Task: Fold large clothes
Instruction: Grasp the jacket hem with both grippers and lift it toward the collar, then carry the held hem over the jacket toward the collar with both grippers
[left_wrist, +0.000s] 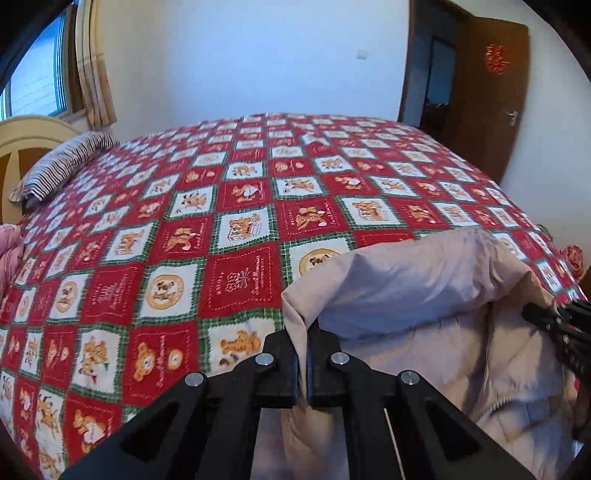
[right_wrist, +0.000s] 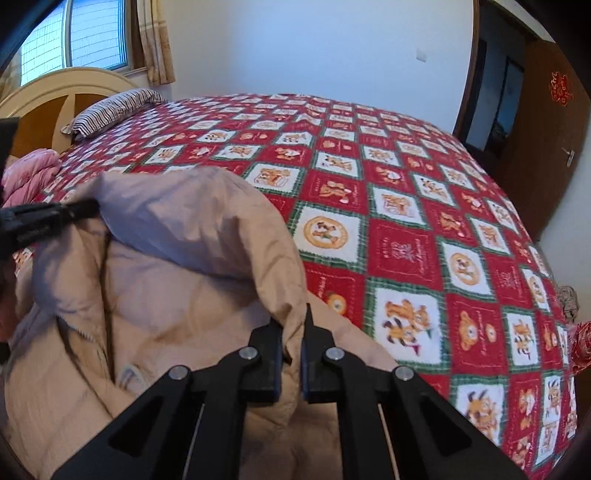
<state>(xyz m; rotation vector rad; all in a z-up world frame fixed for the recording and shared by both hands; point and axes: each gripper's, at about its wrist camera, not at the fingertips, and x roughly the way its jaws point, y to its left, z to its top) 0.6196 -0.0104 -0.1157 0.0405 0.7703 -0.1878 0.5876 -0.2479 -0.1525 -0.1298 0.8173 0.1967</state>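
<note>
Because the beige jacket (right_wrist: 155, 295) must be spread before folding, the left tool (left_wrist: 303, 354) and right tool (right_wrist: 291, 350) each clamp tight on its upper edge, lifting it at the bed's (left_wrist: 229, 206) near edge.

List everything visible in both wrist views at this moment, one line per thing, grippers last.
jacket: one, beige, near edge of bed, lifted at two points
bedspread: one, red, white and green cartoon squares, covering bed
pillow: one, striped, by headboard
headboard: one, cream and wood, far left
pink garment: one, left bed edge
curtain: one, beige, by window
door: one, brown, open, right
left gripper: black, shut on jacket
right gripper: black, shut on jacket
</note>
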